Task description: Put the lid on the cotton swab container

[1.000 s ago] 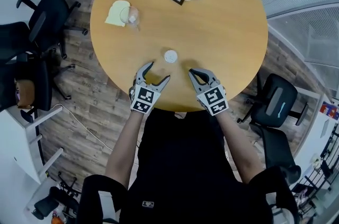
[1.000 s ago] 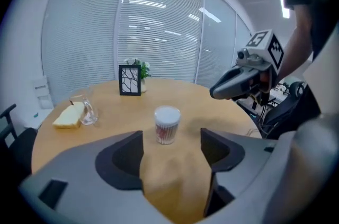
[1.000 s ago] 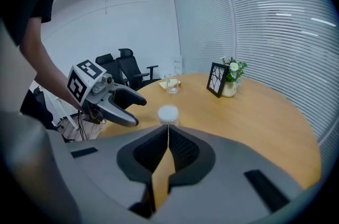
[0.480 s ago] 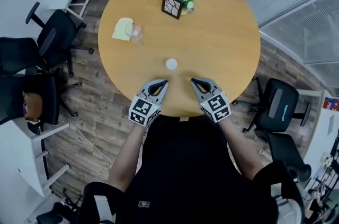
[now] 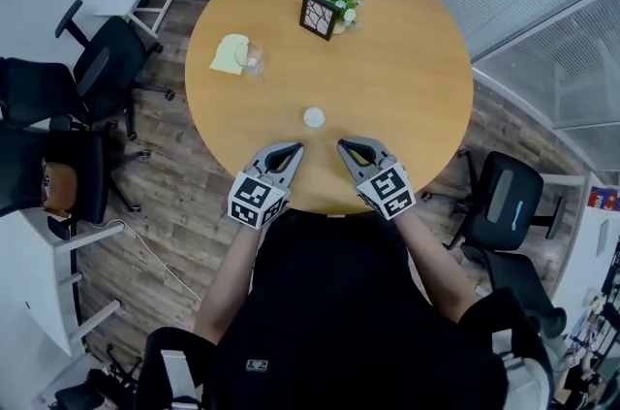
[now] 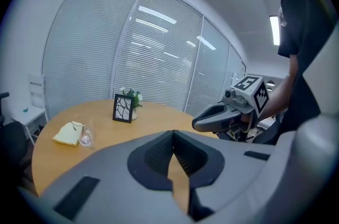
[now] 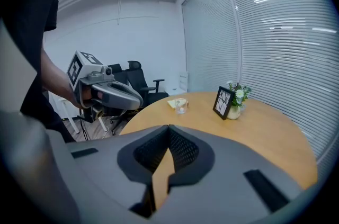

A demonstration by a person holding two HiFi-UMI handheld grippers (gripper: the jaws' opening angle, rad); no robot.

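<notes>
Plainly, the round wooden table [image 5: 407, 88] fills the upper middle of the head view, and both tools sit at its lower edge. My left gripper [image 5: 294, 147] has its jaws pressed together with nothing between them, and its own view shows only the table top past the closed tips. My right gripper [image 5: 343, 144] is likewise pressed together and empty. Their tips point towards each other, close but apart. The clear container [image 5: 252, 59] stands upright at the table's upper left, its long axis vertical, touching a flat yellow pad [image 5: 227, 55]. It looks see-through, and I cannot tell its contents. The small white round lid [image 5: 313, 116] lies flat just above the gripper tips, touching neither.
</notes>
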